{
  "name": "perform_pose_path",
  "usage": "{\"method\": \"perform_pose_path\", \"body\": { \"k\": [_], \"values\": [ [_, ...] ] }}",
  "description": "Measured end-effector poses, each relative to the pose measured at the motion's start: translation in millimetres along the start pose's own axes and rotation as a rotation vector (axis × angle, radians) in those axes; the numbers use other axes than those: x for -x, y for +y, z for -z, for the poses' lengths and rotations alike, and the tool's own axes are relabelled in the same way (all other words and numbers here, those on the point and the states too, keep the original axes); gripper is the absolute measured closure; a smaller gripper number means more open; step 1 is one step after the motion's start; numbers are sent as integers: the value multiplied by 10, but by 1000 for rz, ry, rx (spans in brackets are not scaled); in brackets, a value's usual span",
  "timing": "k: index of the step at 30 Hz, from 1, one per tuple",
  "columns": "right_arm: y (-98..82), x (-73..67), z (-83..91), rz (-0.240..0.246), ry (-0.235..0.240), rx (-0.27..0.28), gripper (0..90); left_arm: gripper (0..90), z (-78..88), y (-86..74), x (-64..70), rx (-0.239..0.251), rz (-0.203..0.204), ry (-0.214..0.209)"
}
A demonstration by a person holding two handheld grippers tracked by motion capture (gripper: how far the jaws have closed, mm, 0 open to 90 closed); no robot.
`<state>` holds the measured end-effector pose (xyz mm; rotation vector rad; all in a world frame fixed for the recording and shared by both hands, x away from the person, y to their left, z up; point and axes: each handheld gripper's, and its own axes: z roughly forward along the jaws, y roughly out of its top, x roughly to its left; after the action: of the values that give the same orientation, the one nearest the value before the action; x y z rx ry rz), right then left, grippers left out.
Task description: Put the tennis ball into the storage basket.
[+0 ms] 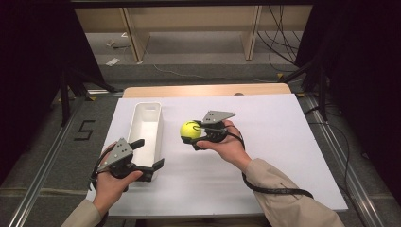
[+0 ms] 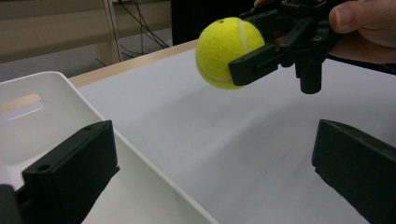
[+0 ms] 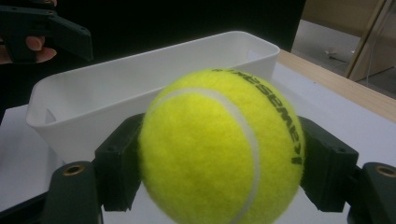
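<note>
Between my right gripper's (image 1: 195, 135) jaws the tennis ball (image 1: 190, 130) sits clamped above the table (image 1: 265, 142), hiding their pads. My left gripper (image 1: 149, 155) spreads wide across the white bin's (image 1: 147, 124) near end.

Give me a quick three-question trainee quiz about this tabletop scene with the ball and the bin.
1. True or false: the tennis ball rests on the table.
2. Which hand-held gripper holds the ball: A left, B right?
3. Fill in: the left hand-held gripper's open jaws straddle the near end wall of the white ____.

Key: 1 false, it is held above the white surface; 2 B; 3 bin.
</note>
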<state>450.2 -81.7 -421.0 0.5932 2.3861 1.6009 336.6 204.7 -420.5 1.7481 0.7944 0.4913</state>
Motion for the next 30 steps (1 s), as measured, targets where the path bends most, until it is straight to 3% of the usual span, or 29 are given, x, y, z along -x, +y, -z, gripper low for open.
{"method": "perform_pose_path", "body": {
  "k": [30],
  "values": [
    [84,-15,-80,-1,14,18,268,0,4,2,-2,-1,-2,-1]
  ]
}}
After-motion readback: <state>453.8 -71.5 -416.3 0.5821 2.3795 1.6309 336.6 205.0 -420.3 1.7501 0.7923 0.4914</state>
